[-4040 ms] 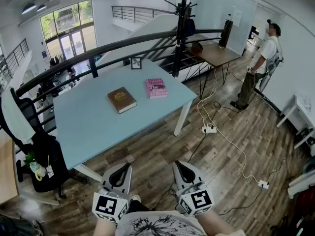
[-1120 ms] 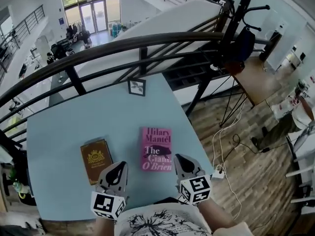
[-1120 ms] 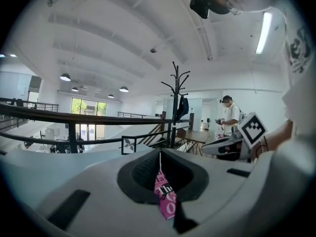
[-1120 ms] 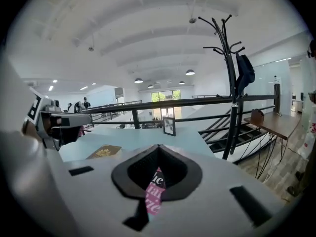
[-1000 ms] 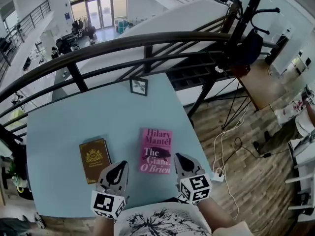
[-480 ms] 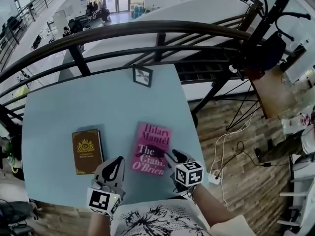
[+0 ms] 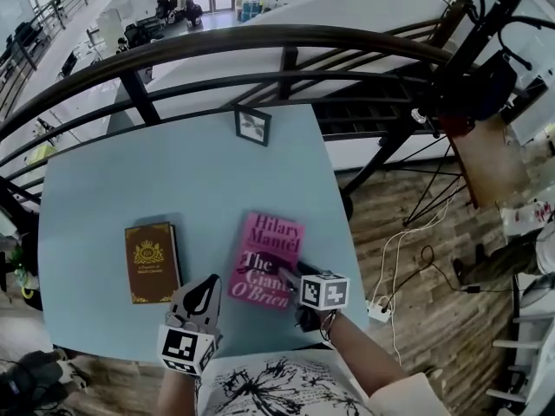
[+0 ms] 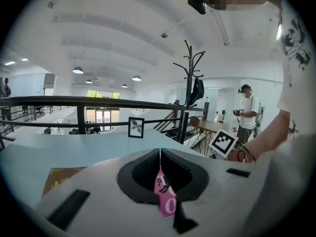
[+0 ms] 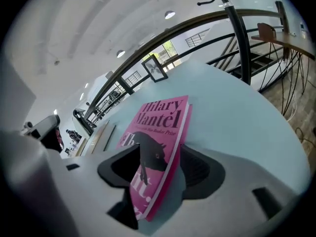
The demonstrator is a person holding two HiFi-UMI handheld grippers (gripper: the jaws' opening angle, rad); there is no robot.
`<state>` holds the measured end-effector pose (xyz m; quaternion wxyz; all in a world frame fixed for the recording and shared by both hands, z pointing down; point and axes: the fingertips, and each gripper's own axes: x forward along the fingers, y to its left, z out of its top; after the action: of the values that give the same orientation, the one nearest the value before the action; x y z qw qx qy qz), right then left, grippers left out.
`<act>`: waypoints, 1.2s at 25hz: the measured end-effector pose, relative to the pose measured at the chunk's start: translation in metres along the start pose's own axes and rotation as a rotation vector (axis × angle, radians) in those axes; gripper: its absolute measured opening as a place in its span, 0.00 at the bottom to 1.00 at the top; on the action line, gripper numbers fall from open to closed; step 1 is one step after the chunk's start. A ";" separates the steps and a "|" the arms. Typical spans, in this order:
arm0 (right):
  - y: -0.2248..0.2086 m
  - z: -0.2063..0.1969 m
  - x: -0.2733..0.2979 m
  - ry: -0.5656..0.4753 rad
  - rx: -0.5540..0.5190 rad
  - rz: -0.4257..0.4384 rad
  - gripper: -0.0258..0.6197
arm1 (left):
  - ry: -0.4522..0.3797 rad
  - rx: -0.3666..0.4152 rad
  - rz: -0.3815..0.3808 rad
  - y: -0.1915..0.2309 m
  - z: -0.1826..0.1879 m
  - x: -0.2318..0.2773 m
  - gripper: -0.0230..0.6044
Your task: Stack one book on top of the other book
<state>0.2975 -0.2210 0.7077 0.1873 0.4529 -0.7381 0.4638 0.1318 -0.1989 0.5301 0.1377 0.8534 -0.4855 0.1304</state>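
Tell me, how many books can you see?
2. The brown book lies on the blue table, left side. The pink book lies right of it, its near edge between the right tongs. No others show.

The pink book (image 7: 267, 258) bore white title lettering and a black animal figure; the brown book (image 7: 151, 262) had a gold emblem and border. The worktop (image 7: 95, 189) was pale blue.

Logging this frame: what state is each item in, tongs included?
Pink book: closed, cover up, near corner between the right tongs' jaws.
Brown book: closed, flat on the table, apart from the pink book, untouched.
Picture frame: standing upright at the table's far edge.
Left tongs: jaws together, holding nothing.
Right tongs: turned sideways, closed on the pink book.
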 end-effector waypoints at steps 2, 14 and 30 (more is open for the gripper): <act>0.000 -0.003 0.006 0.026 -0.003 -0.007 0.41 | 0.014 -0.001 -0.005 -0.001 -0.008 0.004 0.05; 0.003 -0.008 0.016 0.042 0.016 0.013 0.37 | 0.321 -0.064 -0.054 0.001 -0.071 0.046 0.06; 0.005 -0.006 0.015 -0.024 -0.031 0.004 0.38 | 0.708 -0.150 -0.125 0.007 -0.143 0.110 0.36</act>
<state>0.2851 -0.2227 0.7187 0.1845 0.4541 -0.7481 0.4473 0.1676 -0.2378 0.7029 0.3669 0.7712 -0.3628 0.3730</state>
